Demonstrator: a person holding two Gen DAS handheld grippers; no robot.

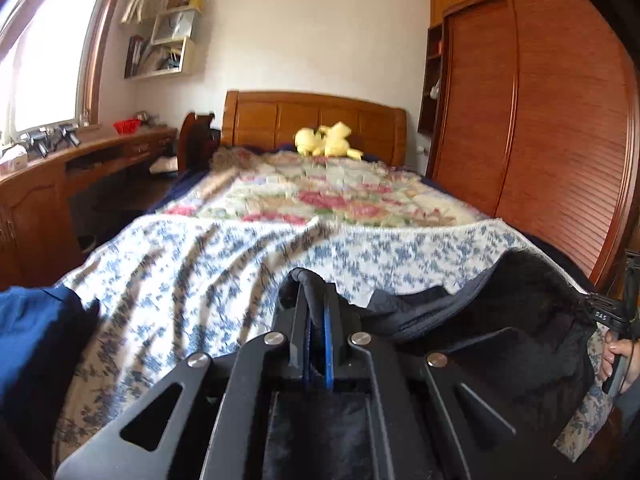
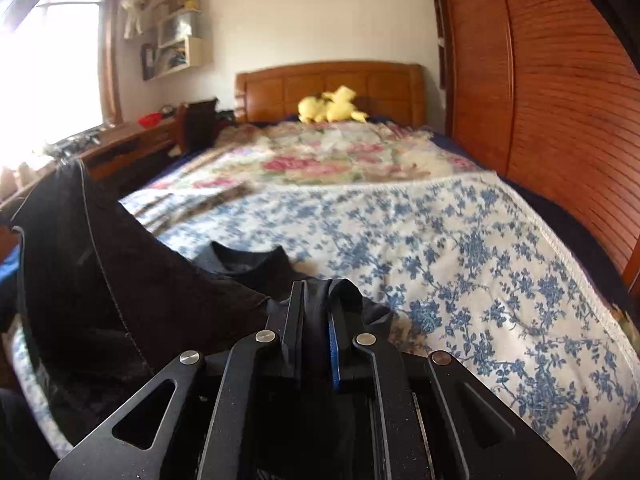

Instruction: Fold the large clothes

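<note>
Right wrist view: dark fleecy garment [image 2: 120,280], bunched, pinched in both right gripper [image 2: 320,292] and left gripper [image 1: 312,284].

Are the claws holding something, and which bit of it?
Yes. Left claw and right claw each pinch an edge of the black garment above the bed.
</note>
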